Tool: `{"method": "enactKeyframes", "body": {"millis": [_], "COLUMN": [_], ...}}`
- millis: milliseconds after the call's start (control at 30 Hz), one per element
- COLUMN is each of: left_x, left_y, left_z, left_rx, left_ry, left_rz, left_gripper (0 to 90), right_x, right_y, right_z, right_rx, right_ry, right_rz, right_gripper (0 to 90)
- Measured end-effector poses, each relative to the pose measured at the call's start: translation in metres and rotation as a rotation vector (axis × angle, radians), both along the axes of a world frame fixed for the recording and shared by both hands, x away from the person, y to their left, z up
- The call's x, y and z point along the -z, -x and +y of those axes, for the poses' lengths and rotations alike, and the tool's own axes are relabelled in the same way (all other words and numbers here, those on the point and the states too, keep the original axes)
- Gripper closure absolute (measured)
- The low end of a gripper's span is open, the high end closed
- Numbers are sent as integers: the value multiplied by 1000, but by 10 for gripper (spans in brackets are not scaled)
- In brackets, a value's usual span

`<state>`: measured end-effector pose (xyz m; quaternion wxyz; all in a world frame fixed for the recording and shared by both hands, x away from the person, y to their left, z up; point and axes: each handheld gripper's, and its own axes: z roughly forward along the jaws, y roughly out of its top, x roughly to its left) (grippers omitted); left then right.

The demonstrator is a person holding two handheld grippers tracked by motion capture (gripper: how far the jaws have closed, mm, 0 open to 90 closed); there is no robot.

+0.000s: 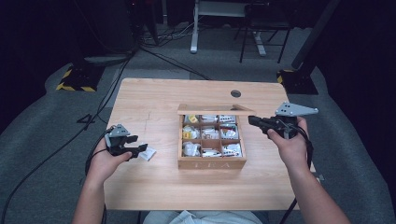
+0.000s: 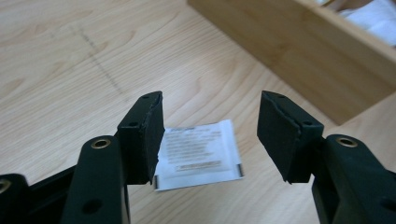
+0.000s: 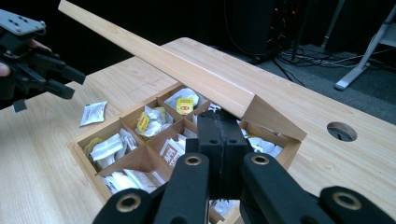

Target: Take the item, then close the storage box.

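Note:
A wooden tea box (image 1: 211, 163) stands mid-table, its compartments full of tea bags, with its lid (image 1: 215, 109) raised at the back. My left gripper (image 1: 142, 149) hovers left of the box. Its jaws stand open over a white sachet (image 1: 148, 154) that lies flat on the table. In the left gripper view the sachet (image 2: 201, 149) lies between and below the pads (image 2: 147, 135), which do not touch it. My right gripper (image 1: 252, 120) is at the box's right rear corner. Its jaws (image 3: 223, 140) are shut with nothing between them, just under the tilted lid (image 3: 177, 70).
The table (image 1: 154, 186) has a round cable hole (image 1: 236, 93) behind the box. Cables run across the floor at left, and a chair and desk legs stand beyond the table. The right gripper view takes in the left gripper (image 3: 70, 81) and the sachet (image 3: 93, 113).

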<state>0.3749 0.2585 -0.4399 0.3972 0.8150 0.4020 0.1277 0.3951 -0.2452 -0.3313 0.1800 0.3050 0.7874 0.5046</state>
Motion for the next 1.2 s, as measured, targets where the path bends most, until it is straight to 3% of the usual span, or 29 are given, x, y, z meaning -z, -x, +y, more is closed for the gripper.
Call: {"method": "enactKeyframes", "body": {"millis": [233, 367, 667, 967, 1200], "left_x": [-18, -21, -18, -1, 16], "left_y": [18, 25, 37, 44, 45], "left_z": [-16, -23, -40, -59, -68], "left_rx": [68, 96, 161, 229, 240], "left_ry": [26, 38, 34, 16, -10], "left_rz": [-40, -46, -14, 39, 86], "left_gripper": [405, 399, 397, 395, 379], "right_x": [0, -1, 1, 1, 3], "right_y": [0, 0, 1, 1, 1], "right_z": [0, 0, -1, -2, -4], "right_rx": [0, 0, -7, -16, -25], "right_ry": [2, 2, 0, 0, -20], "right_rz": [3, 4, 18, 51, 96], "right_gripper": [900, 900, 900, 900, 900]}}
